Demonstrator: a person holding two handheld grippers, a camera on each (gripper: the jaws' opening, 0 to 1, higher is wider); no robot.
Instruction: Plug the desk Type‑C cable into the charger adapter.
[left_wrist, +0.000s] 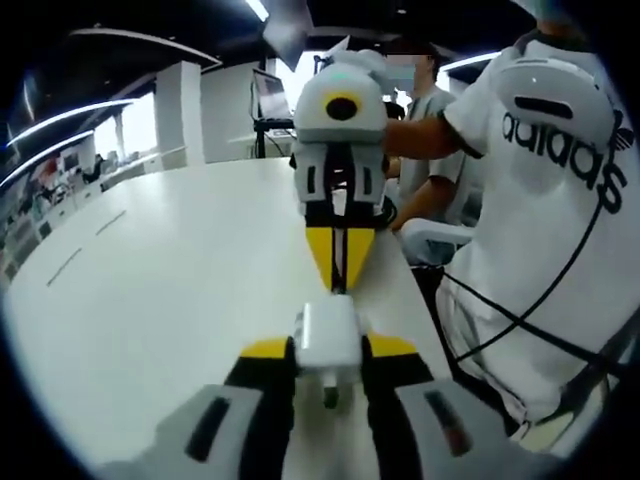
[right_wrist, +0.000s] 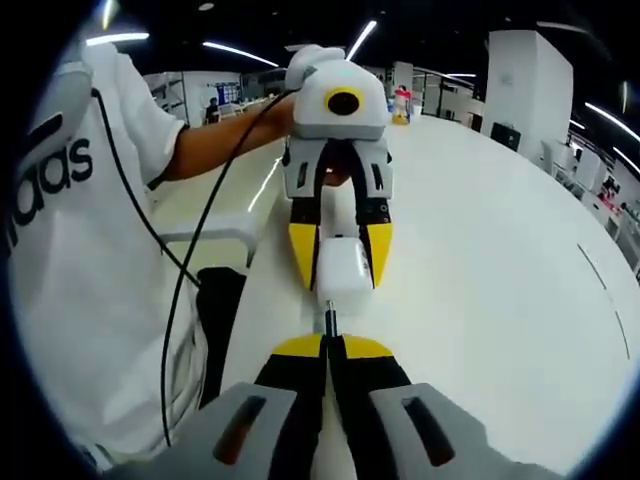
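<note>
In the left gripper view my left gripper (left_wrist: 328, 352) is shut on a white charger adapter (left_wrist: 326, 335), its yellow-tipped jaws clamping both sides. Facing it, tip to tip, my right gripper (left_wrist: 340, 262) comes in with its yellow jaws pressed together. From the right gripper view, my right gripper (right_wrist: 327, 347) is shut on the thin Type-C plug (right_wrist: 328, 318), whose tip meets the near face of the adapter (right_wrist: 343, 268). That adapter sits between the jaws of the left gripper (right_wrist: 340, 262). How deep the plug sits, I cannot tell. The rest of the cable is hidden.
Both grippers hover over a large white table (left_wrist: 150, 280) (right_wrist: 480, 250). A person in a white lettered shirt (left_wrist: 560, 200) (right_wrist: 70, 250) sits at its edge with a black lead (right_wrist: 180, 260) across the chest. A white chair (left_wrist: 440, 235) and another person (left_wrist: 425, 95) are behind.
</note>
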